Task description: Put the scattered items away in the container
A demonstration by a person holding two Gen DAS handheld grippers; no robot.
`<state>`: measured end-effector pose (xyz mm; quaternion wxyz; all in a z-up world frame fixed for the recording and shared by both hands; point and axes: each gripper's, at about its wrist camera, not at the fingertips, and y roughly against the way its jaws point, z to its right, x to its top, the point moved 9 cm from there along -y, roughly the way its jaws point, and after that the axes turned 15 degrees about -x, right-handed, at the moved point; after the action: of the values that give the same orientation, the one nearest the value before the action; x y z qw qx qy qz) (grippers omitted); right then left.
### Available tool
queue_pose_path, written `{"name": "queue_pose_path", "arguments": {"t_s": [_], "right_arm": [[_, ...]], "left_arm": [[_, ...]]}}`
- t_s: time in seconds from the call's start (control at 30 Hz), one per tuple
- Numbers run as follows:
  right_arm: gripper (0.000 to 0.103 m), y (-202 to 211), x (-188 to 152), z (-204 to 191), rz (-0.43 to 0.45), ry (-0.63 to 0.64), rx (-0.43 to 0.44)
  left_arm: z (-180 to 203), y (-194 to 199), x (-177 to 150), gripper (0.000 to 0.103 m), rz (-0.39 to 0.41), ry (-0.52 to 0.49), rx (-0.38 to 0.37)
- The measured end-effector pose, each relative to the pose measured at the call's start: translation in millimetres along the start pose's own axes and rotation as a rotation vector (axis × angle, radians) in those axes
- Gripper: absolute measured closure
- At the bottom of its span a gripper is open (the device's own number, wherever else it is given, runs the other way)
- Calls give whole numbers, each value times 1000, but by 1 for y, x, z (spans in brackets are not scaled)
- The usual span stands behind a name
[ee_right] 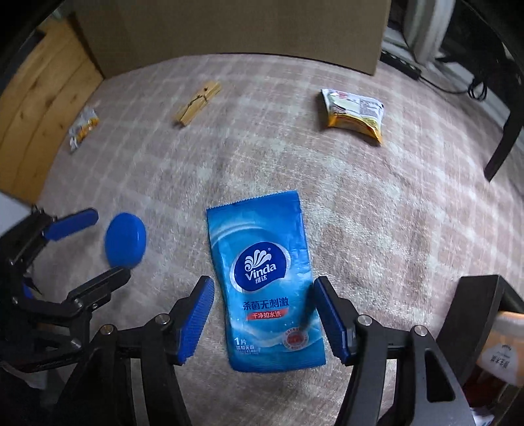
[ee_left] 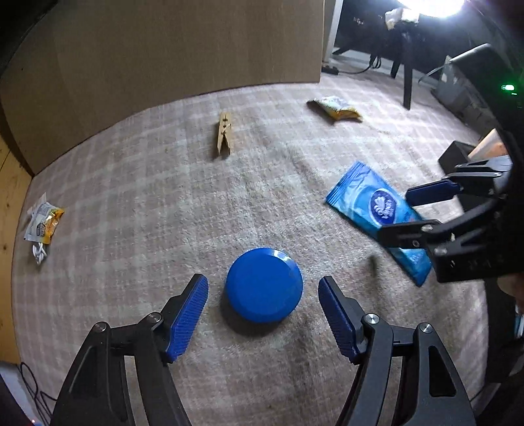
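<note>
progress: nothing in a container yet, as far as the views show; no container clearly seen
left gripper (ee_left: 263,314): jaws apart, straddling blue lid (ee_left: 264,284) on carpet (ee_left: 147,203), not touching
right gripper (ee_right: 263,319): jaws apart around wipes packet (ee_right: 265,278), no grip
left over: clothespin (ee_left: 224,136), snack packet (ee_right: 355,113), wrapper (ee_left: 44,222), all scattered

Dim room, blown-out lamp glare (ee_left: 432,5) top right, fisheye-bent edges, slight blur
</note>
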<state>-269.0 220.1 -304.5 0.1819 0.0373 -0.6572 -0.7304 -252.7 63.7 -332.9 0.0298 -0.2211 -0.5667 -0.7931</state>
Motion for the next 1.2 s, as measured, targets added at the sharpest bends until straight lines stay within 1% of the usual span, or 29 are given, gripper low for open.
{"name": "queue_pose_path", "arguments": {"t_s": [0.07,0.1,0.13,0.17,0.2,0.33,0.4,0.47,0.5,0.53,0.57,0.6,0.67,0.7,0.8,0.97,1.03,1.07,1.1,1.17,1.2], "right_arm": [[44,-2,-1,0,2,23,-26],[44,-2,-1,0,6,35,-39],[44,-2,-1,0,6,46,-50],[44,-2,-1,1,7,52,-55],[44,-2,-2,2,7,56,-65],[45,-2,-3,6,19,68,-79],[50,0,-3,9,29,64,-92],[52,1,-4,11,33,52,-87],[57,2,-4,13,34,47,-86],[59,3,-5,14,32,37,-79],[65,4,-6,16,30,25,-68],[69,6,-7,18,25,10,-52],[70,7,-11,21,16,-11,-24],[74,8,-11,22,19,-18,-21],[76,14,-16,29,21,-66,8],[76,38,-29,41,52,-107,49],[76,57,-42,51,78,-130,79],[77,65,-52,46,92,-140,85],[83,70,-51,39,107,-148,91],[90,86,-60,49,131,-168,109],[91,94,-66,57,144,-180,114]], "left_arm": [[-2,-5,-2,30,-10,15,0],[-2,-7,-2,35,-10,19,-2],[-3,-9,-3,43,-12,24,0],[-4,-8,-4,44,-3,21,12],[-4,-7,-5,48,-2,20,12],[-5,-5,-7,49,7,22,19],[-5,-4,-8,49,15,30,23],[-6,-2,-11,49,21,42,22],[-7,-2,-10,49,21,42,20],[-7,0,-12,49,23,49,14],[-7,2,-14,49,26,55,9],[-6,3,-16,49,30,62,4],[-5,5,-20,49,32,67,5],[-4,7,-23,49,33,71,8],[2,15,-28,49,40,72,-1],[24,40,-28,49,73,31,-5],[38,49,-23,49,90,5,-12],[46,54,-21,49,97,-7,-18],[55,57,-17,49,104,-24,-26],[73,61,-10,49,115,-63,-38],[81,63,-7,49,121,-81,-34]]}}
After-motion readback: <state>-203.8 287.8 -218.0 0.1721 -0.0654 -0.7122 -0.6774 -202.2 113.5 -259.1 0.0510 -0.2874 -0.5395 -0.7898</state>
